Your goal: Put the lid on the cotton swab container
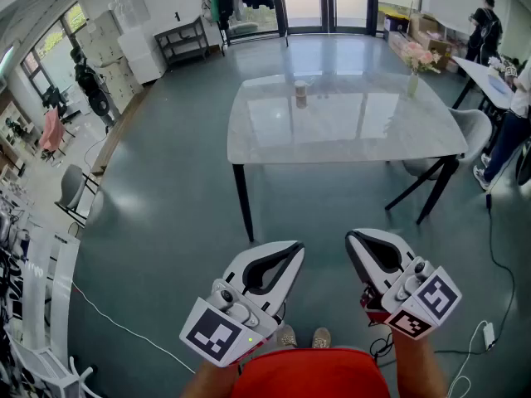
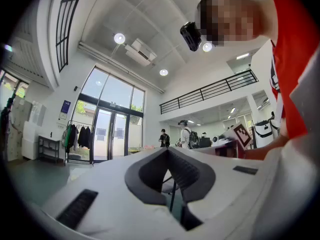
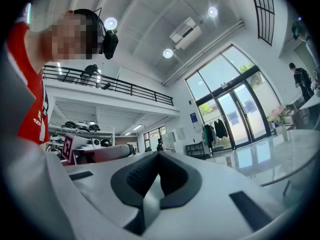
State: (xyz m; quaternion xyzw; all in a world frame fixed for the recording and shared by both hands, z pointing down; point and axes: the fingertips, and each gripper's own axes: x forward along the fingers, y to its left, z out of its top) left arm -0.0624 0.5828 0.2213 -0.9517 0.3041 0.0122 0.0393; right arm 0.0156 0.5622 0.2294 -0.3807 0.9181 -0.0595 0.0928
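Observation:
A small cylindrical container (image 1: 300,94) stands near the far middle of the pale marble table (image 1: 274,143); it is too small to tell a lid apart. Both grippers hang low, close to my body and well short of the table. The left gripper (image 1: 295,250) is shut with nothing between its jaws, and so is the right gripper (image 1: 352,238). In the left gripper view the left gripper (image 2: 168,152) points up toward glass doors and ceiling with its dark pads together. In the right gripper view the right gripper (image 3: 159,156) is likewise shut and empty.
A vase of pink flowers (image 1: 413,71) stands at the table's right end. A grey chair (image 1: 473,131) sits beside the right corner, and people (image 1: 485,30) stand at another table at the far right. A cable (image 1: 108,317) runs across the grey floor at the left.

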